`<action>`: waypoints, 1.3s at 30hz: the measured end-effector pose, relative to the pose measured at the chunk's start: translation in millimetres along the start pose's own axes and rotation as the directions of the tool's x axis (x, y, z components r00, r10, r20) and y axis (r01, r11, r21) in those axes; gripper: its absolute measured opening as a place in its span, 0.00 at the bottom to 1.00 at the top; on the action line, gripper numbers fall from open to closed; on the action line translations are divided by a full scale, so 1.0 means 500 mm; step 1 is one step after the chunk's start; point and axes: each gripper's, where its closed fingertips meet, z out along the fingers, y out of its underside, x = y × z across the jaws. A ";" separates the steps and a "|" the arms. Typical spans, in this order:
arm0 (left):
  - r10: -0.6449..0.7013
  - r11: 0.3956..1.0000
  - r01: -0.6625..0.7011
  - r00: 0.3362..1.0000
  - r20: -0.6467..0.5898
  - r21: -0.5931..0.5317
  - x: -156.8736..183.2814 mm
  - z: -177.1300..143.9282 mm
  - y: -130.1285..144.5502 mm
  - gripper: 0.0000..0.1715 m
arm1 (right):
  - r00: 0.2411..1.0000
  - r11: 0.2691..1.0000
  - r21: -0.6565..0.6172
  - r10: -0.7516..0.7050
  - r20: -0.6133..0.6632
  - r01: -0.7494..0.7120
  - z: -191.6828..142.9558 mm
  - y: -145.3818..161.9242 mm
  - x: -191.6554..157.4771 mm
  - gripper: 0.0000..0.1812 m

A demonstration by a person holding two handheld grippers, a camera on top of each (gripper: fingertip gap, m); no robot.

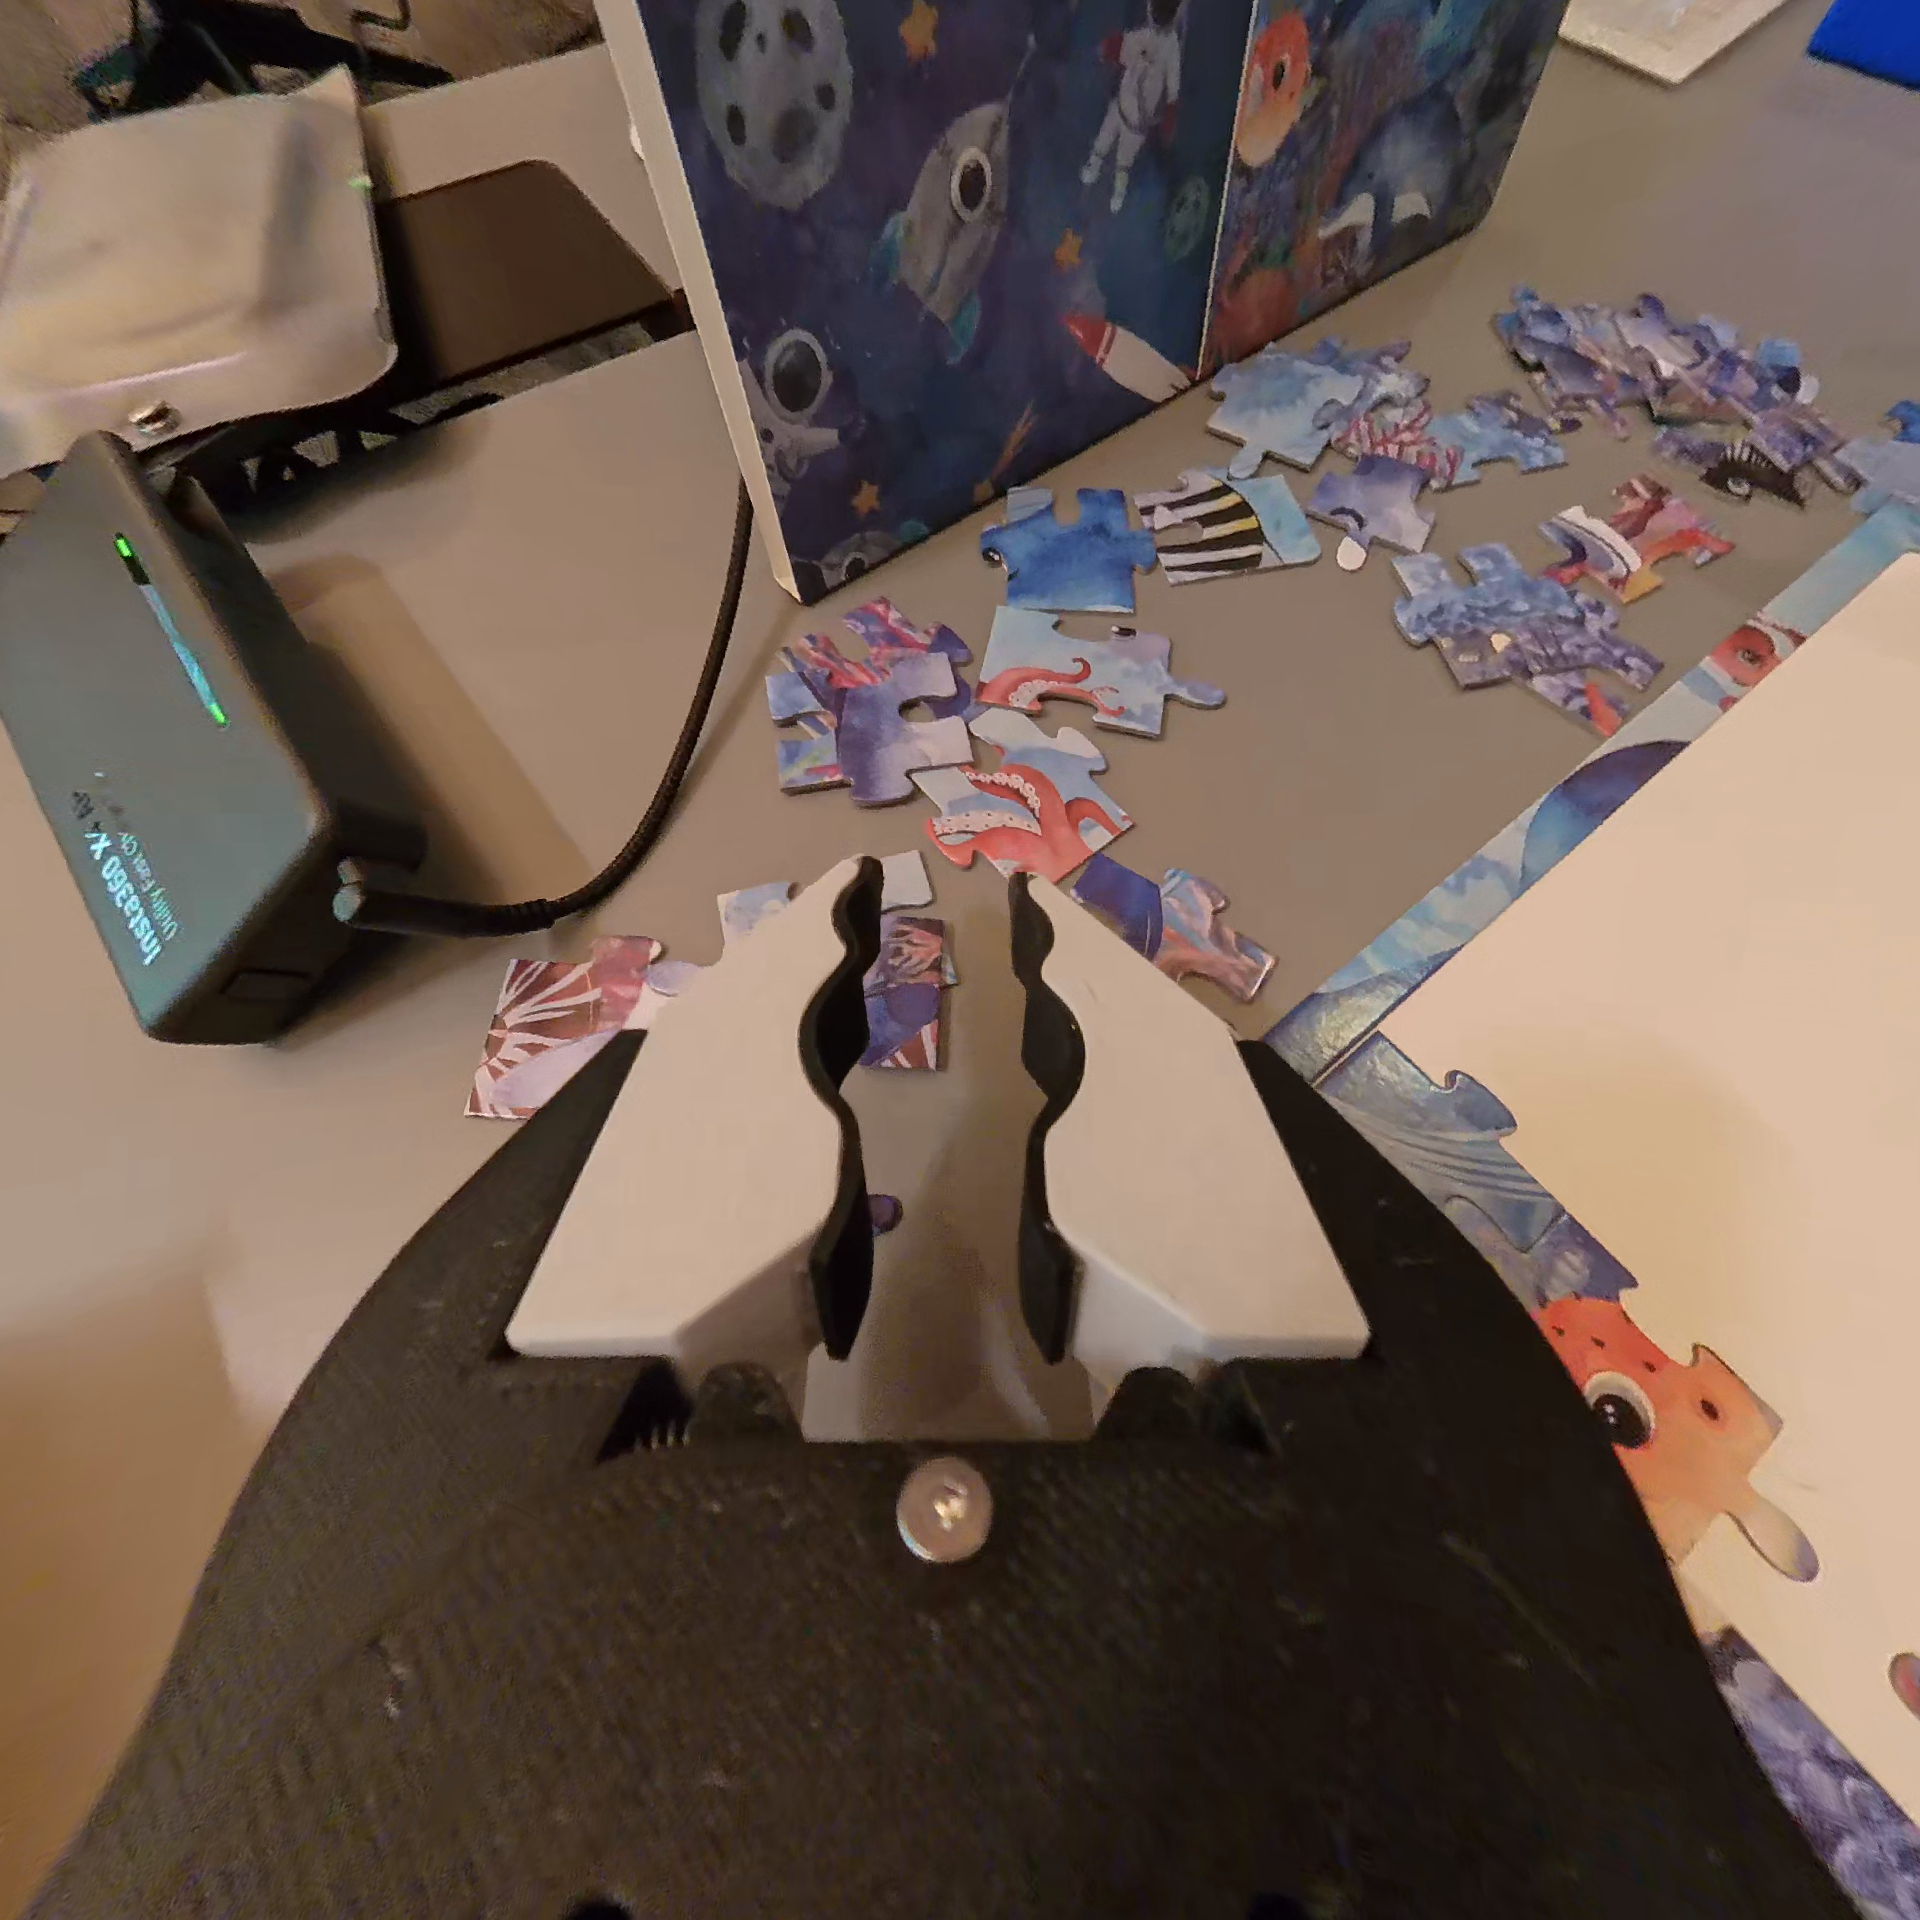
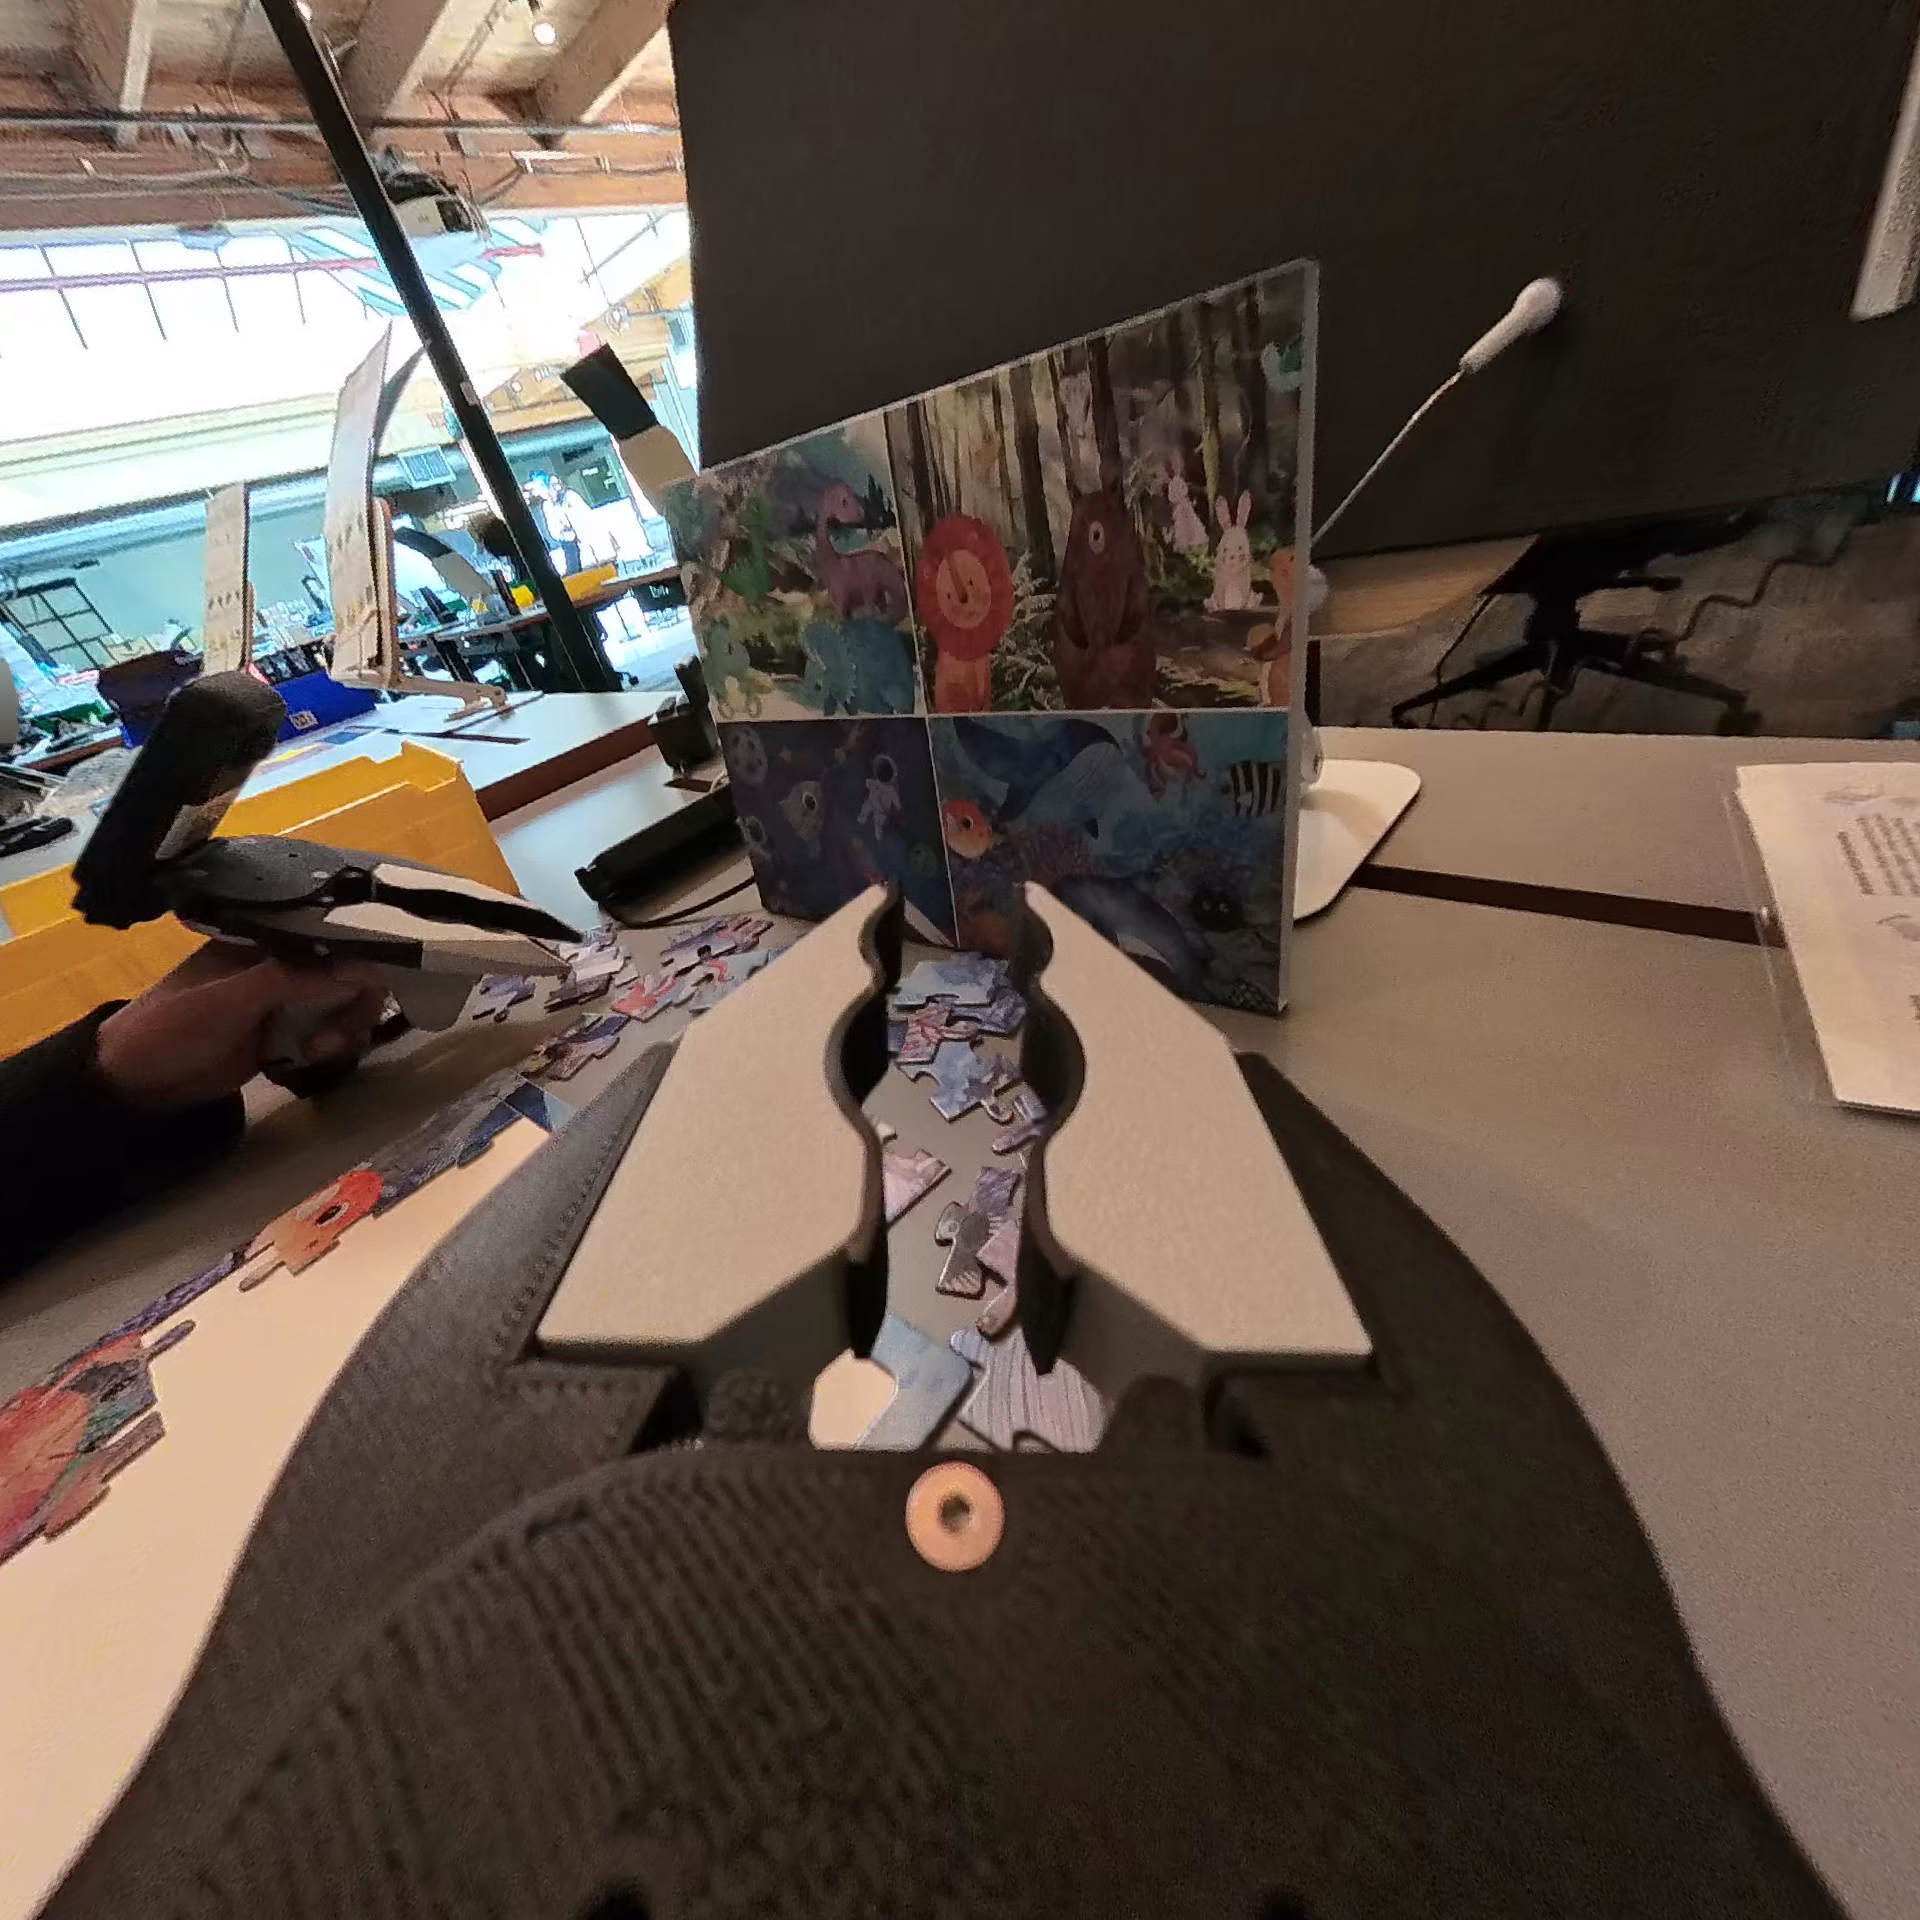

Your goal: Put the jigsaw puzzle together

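Grey table (image 1: 1299, 831): loose puzzle pieces (image 1: 1039, 800) lie just beyond my empty, parted left gripper (image 1: 943, 883); right gripper (image 2: 956, 902) likewise parted, apparently empty.

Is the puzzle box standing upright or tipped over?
Upright: the puzzle box stands on its edge on the table, picture side facing the loose pieces.

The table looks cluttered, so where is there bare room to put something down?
Bare grey table lies between the loose puzzle pieces and the white board. More is free between the charger and the picture box, though a cable crosses it. Right of the box, toward the papers, is open too. In front of the box it is crowded.
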 end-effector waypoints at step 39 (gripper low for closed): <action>0.087 0.994 -0.085 0.996 0.025 -0.068 0.012 0.016 0.015 0.26 | 0.997 0.994 -0.076 -0.079 -0.007 0.078 0.015 0.031 -0.007 0.08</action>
